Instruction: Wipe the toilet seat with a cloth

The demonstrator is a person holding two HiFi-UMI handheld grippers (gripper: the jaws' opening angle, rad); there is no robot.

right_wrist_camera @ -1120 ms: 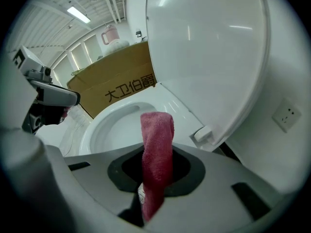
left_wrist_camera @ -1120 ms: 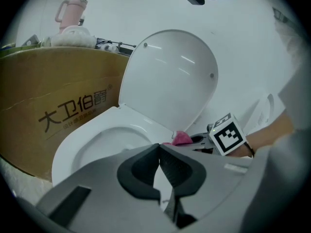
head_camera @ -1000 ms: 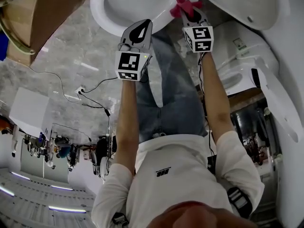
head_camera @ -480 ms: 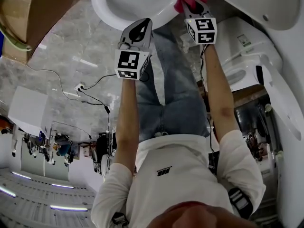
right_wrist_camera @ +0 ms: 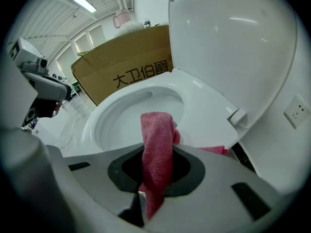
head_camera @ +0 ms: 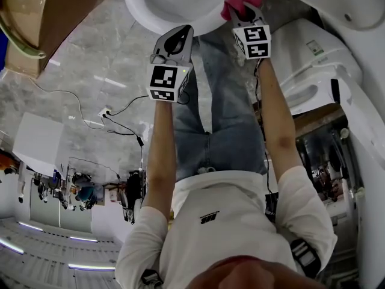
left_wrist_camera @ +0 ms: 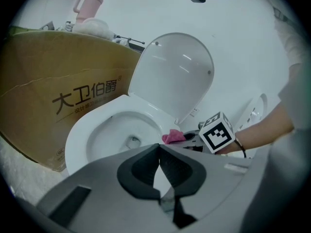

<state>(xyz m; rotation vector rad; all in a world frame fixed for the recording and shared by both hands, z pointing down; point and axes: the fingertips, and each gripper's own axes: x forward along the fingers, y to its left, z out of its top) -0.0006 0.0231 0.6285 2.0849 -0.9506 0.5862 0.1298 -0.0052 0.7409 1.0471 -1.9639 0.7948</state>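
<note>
Cardboard box (left_wrist_camera: 58, 106) left of toilet seat (left_wrist_camera: 76, 144); lid (left_wrist_camera: 175, 76) upright behind; cloth (right_wrist_camera: 158, 140) in right gripper (head_camera: 242, 12), on seat's right rim.

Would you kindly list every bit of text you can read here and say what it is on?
"大卫伯爵": large characters on the cardboard box.
The smaller line under it: too small to read.
The label on the white fixture: too small to read.
The shirt logo: too blurred to read.
</note>
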